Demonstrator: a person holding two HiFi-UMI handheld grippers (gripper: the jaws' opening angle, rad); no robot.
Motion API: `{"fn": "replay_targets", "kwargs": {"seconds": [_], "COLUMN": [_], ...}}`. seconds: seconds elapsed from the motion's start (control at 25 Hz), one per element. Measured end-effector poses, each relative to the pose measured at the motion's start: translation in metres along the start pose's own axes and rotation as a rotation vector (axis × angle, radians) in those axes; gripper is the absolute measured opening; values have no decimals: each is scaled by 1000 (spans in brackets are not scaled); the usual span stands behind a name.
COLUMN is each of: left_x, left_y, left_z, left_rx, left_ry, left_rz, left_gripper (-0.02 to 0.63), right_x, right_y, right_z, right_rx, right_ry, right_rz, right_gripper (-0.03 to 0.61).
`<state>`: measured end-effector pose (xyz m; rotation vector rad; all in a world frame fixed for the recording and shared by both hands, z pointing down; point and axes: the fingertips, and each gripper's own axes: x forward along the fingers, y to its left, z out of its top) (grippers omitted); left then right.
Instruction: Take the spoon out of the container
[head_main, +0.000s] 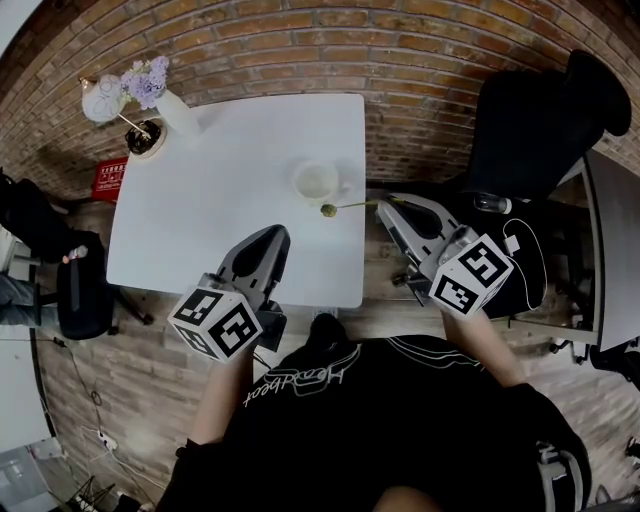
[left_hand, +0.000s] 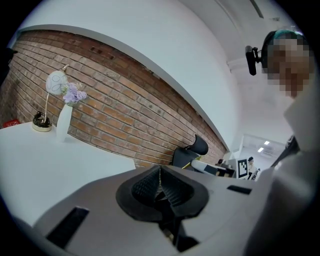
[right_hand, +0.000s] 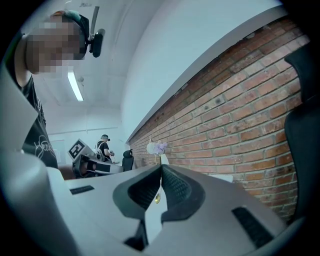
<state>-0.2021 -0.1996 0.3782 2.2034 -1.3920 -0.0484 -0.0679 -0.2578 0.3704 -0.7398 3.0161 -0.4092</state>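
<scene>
1. Vase of flowers (head_main: 176, 110): stands at the far left corner of the white table (head_main: 200, 220).
2. Your left gripper (head_main: 274, 234): jaws closed together with nothing between them, over the table's near edge.
3. White container (head_main: 318, 182): upright, close to the table's right edge.
4. Spoon (head_main: 350, 206): out of the container, just on its near side. The bowl end is by the right edge and the handle runs past it.
5. Your right gripper (head_main: 388, 204): beyond the right edge, jaws clamped on the spoon's handle.

A flower vase (head_main: 178, 112) stands on the white table (head_main: 200, 230).
</scene>
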Motion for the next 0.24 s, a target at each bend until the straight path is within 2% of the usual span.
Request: {"fn": "replay_targets", "kwargs": {"seconds": [0.24], "left_x": [6], "left_y": [3], "left_z": [-6], "left_rx": [-2], "left_ry": [22], "left_rz": [-6], "left_gripper": [9], "right_x": [4], "right_y": [-4], "right_z": [-4], "right_rx": [6], "right_ry": [2], "right_rz": [-3], "right_gripper": [0]}}
